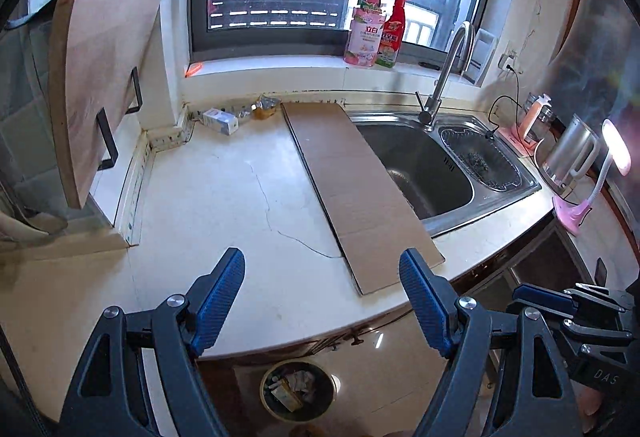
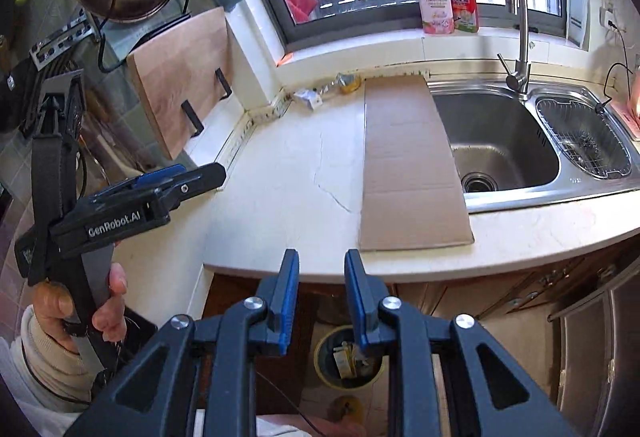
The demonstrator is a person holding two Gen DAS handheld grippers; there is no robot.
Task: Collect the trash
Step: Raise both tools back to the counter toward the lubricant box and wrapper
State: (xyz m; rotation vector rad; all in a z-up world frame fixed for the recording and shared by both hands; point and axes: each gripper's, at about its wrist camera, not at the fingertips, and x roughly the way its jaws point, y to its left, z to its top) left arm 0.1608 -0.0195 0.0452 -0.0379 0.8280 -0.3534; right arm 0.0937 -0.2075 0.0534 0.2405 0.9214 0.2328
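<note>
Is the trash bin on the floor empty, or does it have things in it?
It has things in it. The bin shows a yellow box and scraps of paper inside, seen from above in both views.

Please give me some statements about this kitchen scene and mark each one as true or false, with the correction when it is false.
1. The flat cardboard sheet lies on the counter and partly covers the sink. True.
2. The left claw holds a small box. False: its jaws stand wide apart with nothing between them.
3. The trash bin stands on the floor below the counter edge and already has items inside. True.
4. The small white box and the crumpled wrappers lie in the sink. False: they lie on the counter at the back, near the wall under the window.
5. The right claw grips the cardboard. False: its jaws are narrow but empty, apart from the cardboard.
</note>
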